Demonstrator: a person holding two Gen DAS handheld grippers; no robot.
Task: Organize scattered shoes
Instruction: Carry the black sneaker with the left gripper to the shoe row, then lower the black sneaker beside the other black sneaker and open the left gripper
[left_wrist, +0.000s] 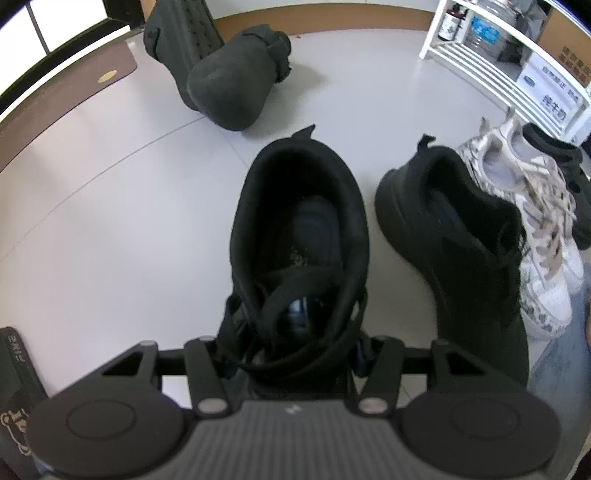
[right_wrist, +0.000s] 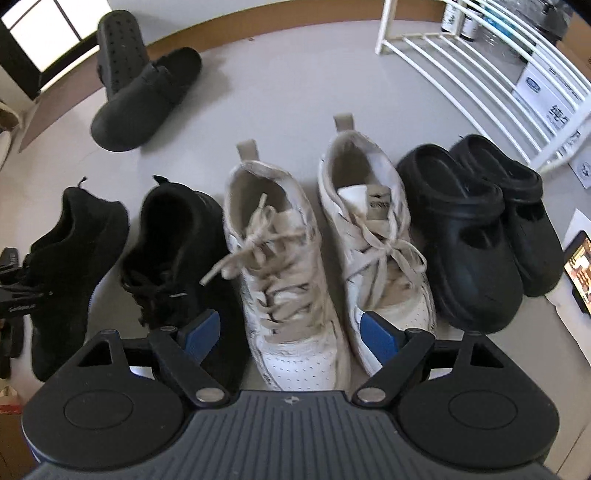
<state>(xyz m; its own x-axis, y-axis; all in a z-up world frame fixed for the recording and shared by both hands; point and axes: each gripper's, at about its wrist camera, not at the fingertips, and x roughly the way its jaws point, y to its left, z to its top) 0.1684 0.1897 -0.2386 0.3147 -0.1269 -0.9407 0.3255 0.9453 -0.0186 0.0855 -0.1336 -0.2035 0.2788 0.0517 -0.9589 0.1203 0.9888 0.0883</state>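
My left gripper (left_wrist: 295, 343) is shut on the laced middle of a black sneaker (left_wrist: 299, 221), heel pointing away. The shoe hides its fingers apart from a sliver of blue pad. The matching black sneaker (left_wrist: 450, 236) stands just to its right. In the right wrist view the held black sneaker (right_wrist: 74, 236) is at the left end of a row with its mate (right_wrist: 173, 251), two white sneakers (right_wrist: 280, 277) (right_wrist: 373, 229) and two black clogs (right_wrist: 469, 236). My right gripper (right_wrist: 291, 332) is open over the left white sneaker's toe, its blue pads (right_wrist: 203, 328) clear of both sides.
Two grey clogs (right_wrist: 147, 99) lie apart at the back left, one tipped against the other. A white slatted rack (right_wrist: 461, 55) with bottles and boxes stands at the back right. A lit phone (right_wrist: 578, 269) lies right of the row. A brown mat (left_wrist: 74, 96) lies along the left wall.
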